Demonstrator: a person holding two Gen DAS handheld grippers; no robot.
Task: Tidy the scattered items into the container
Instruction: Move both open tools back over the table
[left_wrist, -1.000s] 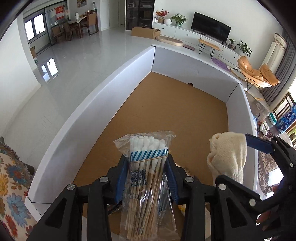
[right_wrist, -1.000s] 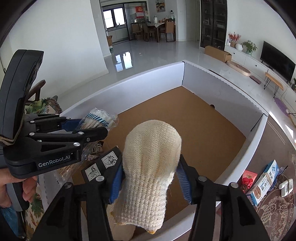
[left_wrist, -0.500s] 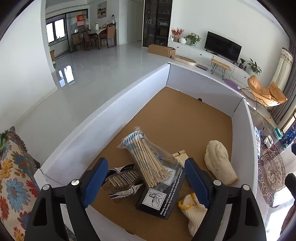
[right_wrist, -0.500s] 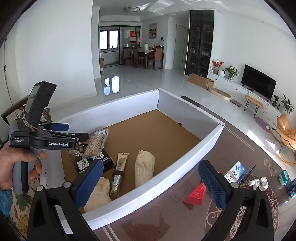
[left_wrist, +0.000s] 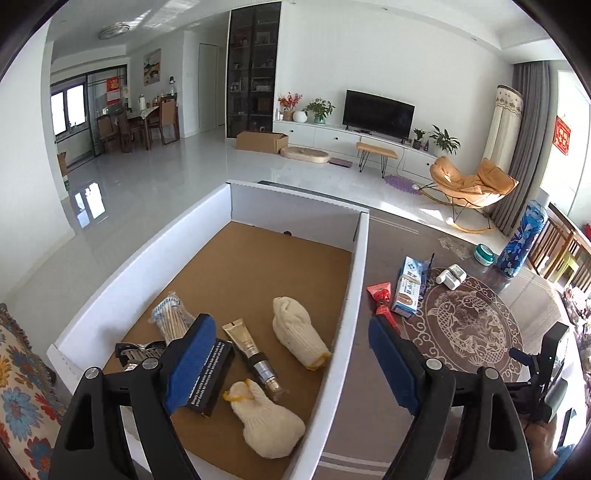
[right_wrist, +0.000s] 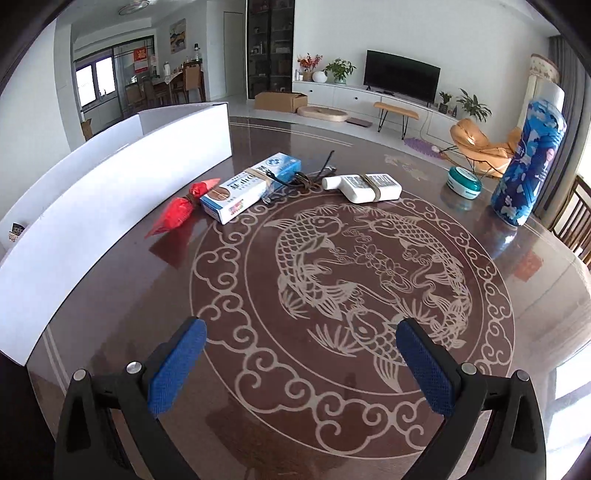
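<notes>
Hanging over the round table (right_wrist: 535, 280), the right gripper (right_wrist: 301, 363) is holding its jaws wide apart with nothing between them. The left gripper (left_wrist: 288, 356) is also standing open and empty, above the near right wall of the box (left_wrist: 360, 258).

Things still waiting on the table are lying far from the right gripper, just beside the box: a red pouch (right_wrist: 181, 212), a blue and white carton (right_wrist: 249, 188) touching it, some dark cables (right_wrist: 314, 173) behind, and a white gadget (right_wrist: 364, 187) to the right.

The pouch is looking soft and squishy, so I think it is best to pinch it across its fat middle. The carton is looking light and stiff; grabbing it across its short sides should be holding well. The gadget is looking hard and smooth, so it may be slipping unless held across its flat body.

Two gloves (left_wrist: 299, 341), a tube (left_wrist: 251, 356) and a swab pack (left_wrist: 171, 321) are already lying in the box.
</notes>
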